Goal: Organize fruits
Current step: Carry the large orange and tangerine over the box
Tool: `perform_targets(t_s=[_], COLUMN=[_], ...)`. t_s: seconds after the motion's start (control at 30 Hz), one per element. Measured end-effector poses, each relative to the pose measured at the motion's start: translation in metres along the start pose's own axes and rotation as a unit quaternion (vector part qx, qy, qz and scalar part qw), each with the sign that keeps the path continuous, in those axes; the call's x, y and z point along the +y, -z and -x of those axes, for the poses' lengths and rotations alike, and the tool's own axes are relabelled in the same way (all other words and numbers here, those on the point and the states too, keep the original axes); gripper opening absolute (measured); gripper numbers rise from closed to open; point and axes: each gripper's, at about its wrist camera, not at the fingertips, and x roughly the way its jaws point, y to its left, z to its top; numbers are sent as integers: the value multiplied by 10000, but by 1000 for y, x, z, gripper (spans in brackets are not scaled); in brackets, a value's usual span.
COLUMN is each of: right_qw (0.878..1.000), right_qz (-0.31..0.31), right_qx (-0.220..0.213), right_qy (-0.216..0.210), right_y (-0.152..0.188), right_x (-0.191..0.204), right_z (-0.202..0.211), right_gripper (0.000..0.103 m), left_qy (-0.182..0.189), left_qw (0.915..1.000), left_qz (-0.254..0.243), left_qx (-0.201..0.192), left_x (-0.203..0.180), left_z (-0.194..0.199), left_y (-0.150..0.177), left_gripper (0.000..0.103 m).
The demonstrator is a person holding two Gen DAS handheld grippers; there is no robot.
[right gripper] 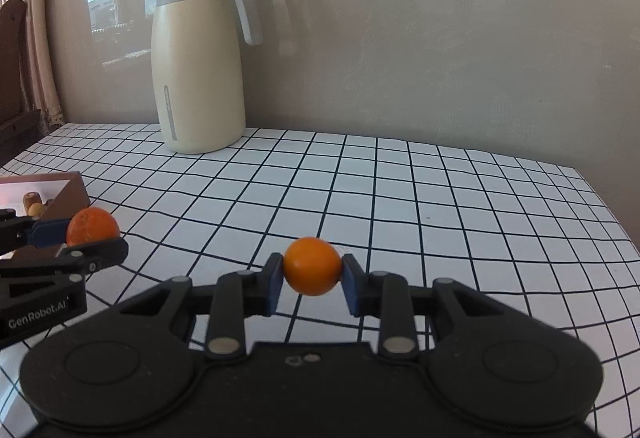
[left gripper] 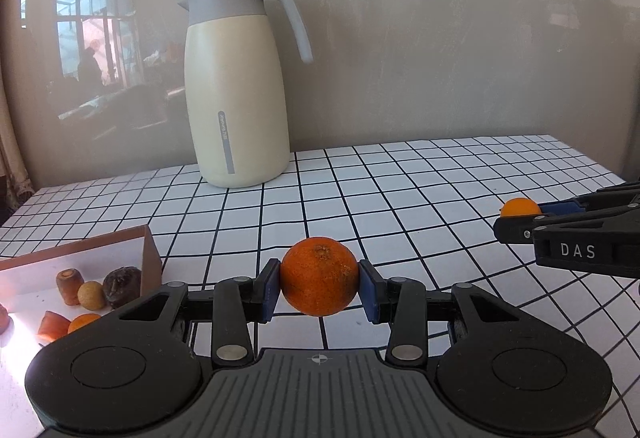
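Orange fruit fills both claws: the left claw (left gripper: 319,288) pinches a rough orange (left gripper: 319,275), the right claw (right gripper: 313,280) a smooth one (right gripper: 313,265), likely bound for the box (left gripper: 150,258).

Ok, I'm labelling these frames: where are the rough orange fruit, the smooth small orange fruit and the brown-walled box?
rough orange fruit (left gripper: 319,276), left wrist view, middle of its skin
smooth small orange fruit (right gripper: 313,266), right wrist view, its front face
brown-walled box (left gripper: 152,262), left wrist view, its right wall
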Motion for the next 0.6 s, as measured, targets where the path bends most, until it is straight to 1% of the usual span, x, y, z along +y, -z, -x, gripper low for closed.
perform_targets(t_s=[0.3,0.5,0.6], right_qw=[9996,9984,9981], right_qz=[191,481,519], right_qx=[-180,-215,-189], right_qy=[-70,-186,-266], right_y=[19,35,42], right_x=[21,42,49], right_z=[59,87,96], right_gripper=[23,23,23], left_qy=[23,-113,-204], left_qw=[9999,9996,9994], left_qz=[11,19,55], left_qx=[-153,-260,-276], left_x=[11,27,36], left_z=[56,90,101], left_y=[18,34,43], left_gripper=[41,41,41])
